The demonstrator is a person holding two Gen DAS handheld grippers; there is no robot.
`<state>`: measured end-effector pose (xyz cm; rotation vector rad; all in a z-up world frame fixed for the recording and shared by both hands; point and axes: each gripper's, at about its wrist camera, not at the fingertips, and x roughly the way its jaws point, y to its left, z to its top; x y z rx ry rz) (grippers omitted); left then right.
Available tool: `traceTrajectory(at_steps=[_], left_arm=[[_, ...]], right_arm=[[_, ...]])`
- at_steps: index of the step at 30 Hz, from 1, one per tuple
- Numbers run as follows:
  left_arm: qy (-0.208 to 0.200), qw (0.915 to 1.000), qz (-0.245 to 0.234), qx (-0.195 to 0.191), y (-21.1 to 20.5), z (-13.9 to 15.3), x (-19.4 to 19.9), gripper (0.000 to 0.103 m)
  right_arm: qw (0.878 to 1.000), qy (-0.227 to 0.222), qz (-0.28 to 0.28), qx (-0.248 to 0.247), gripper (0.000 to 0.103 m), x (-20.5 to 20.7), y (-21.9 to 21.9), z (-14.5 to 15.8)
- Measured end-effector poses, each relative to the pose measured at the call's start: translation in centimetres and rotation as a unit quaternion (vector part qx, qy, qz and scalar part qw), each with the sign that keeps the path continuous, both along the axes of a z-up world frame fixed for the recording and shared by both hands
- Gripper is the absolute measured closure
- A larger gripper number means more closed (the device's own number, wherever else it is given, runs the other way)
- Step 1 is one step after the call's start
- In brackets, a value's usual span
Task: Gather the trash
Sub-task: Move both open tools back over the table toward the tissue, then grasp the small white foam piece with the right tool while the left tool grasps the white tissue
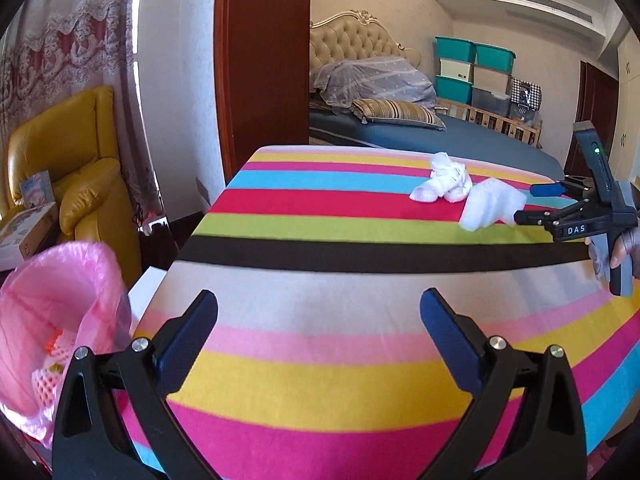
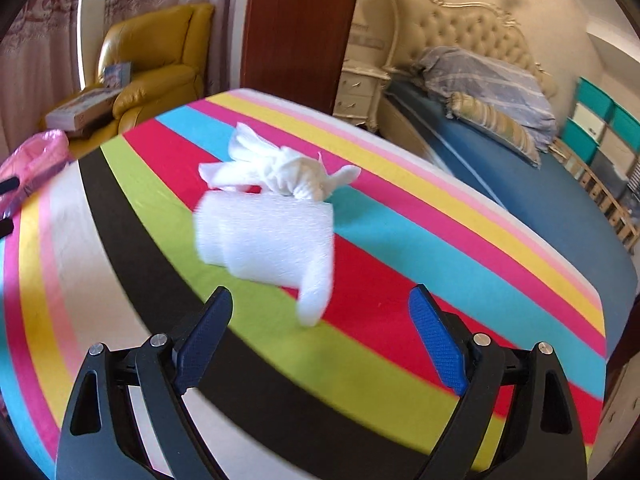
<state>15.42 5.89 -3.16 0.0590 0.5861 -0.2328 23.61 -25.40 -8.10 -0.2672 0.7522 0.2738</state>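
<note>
Item 1: white foam sheet, loosely rolled, with one drooping corner. It lies on the red and lime stripes of the striped cloth that covers the table, toward its far side. It is judged very light, soft and springy, easily crushed and not fragile. Hold is best taken across the rolled body, where the layers give bulk. The hanging corner is thin and is judged likely to slip from the pads.

Item 2: crumpled white foam net, just behind item 1 and seemingly touching it. It is judged equally light and compressible. Any bunched part may be pinched.

Right claw: jaws stood at their widest, nothing between them, aimed down at item 1 from just short of it.

Left claw: jaws wide, empty, held over the near stripes of the cloth, well apart from both items.

Receptacle: bin lined with a pink plastic bag, beside the table's left edge. Foam netting and an orange scrap are already seen inside.

Writing: "DAS" is read in white on the right claw's body, in the left wrist view. Print on the boxes by the yellow armchair is too small to be read.
</note>
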Motion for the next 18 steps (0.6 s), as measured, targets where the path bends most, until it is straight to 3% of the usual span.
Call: traceTrajectory(at_steps=[8,15,17,18], left_arm=[[0.014,0.9999,0.002,-0.007,-0.8,1.6,5.0,0.005],[0.045,0.9988,-0.014,0.017,-2.7,0.9,7.7,0.005],[0.045,0.9985,-0.015,0.026,-3.2,0.6,8.1,0.005],[0.046,0.9984,-0.016,0.029,-3.5,0.5,8.4,0.005]], right_arm=[[0.992,0.041,0.115,0.011,0.019,3.5,0.9,0.0],[0.984,0.062,0.164,0.033,0.02,5.1,2.1,-0.2],[0.983,0.064,0.171,0.032,0.038,5.4,2.5,-0.1],[0.983,0.064,0.169,0.027,0.038,5.3,2.6,-0.1]])
